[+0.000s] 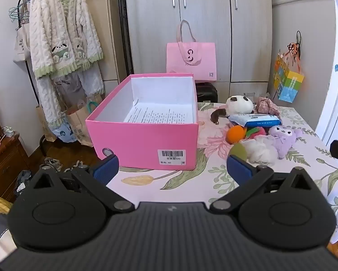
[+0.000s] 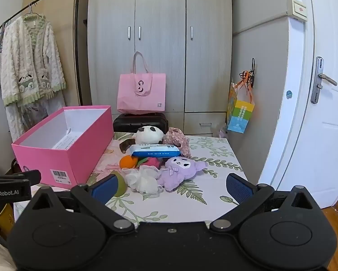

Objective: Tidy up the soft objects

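Note:
An open pink box [image 1: 146,140] [image 2: 62,158] with a printed sheet inside stands on the floral table. Right of it lies a pile of soft things: a panda plush [image 1: 239,106] [image 2: 149,134], a purple plush [image 1: 284,139] [image 2: 180,171], a white puff [image 1: 260,150] [image 2: 142,179], an orange ball [image 1: 235,134] [image 2: 128,161], a green ball [image 1: 238,152] [image 2: 120,186], a floral cloth [image 1: 267,105] [image 2: 178,139] and a blue wipes pack [image 1: 254,119] [image 2: 155,150]. My left gripper [image 1: 172,168] is open and empty before the box. My right gripper [image 2: 171,188] is open and empty before the pile.
A pink tote bag [image 1: 191,61] [image 2: 142,92] sits on a black suitcase [image 2: 139,120] before the wardrobe [image 2: 160,45]. A clothes rack with a fluffy robe [image 1: 60,33] stands left. A white door [image 2: 315,113] is at right, a colourful bag [image 2: 240,113] hanging beside it.

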